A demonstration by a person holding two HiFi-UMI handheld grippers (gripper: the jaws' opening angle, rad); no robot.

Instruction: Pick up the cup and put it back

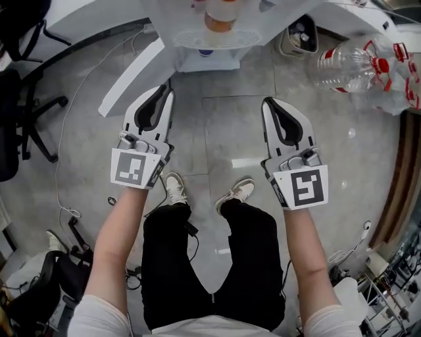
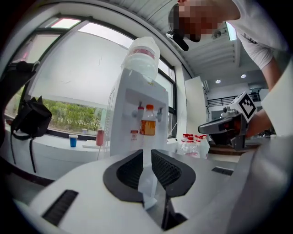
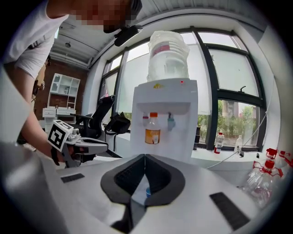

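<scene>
An orange-capped bottle-shaped cup (image 1: pixel 220 16) with an orange label stands upright on the tray of a white water dispenser (image 1: pixel 212 41), straight ahead of me. It shows between the taps in the left gripper view (image 2: pixel 148 121) and the right gripper view (image 3: pixel 152 129). My left gripper (image 1: pixel 164 90) and right gripper (image 1: pixel 268 103) hang side by side above the floor, short of the dispenser and apart from the cup. The left gripper (image 2: pixel 145 157) holds nothing, its jaws together but for a thin slit. The right gripper (image 3: pixel 144 157) is shut and empty.
A bundle of red-capped plastic bottles (image 1: pixel 368 66) lies to the right of the dispenser. A black office chair (image 1: pixel 26 99) stands at the left. On the window sill are a blue cup (image 2: pixel 73 140) and a red can (image 2: pixel 100 137). Cables trail over the floor.
</scene>
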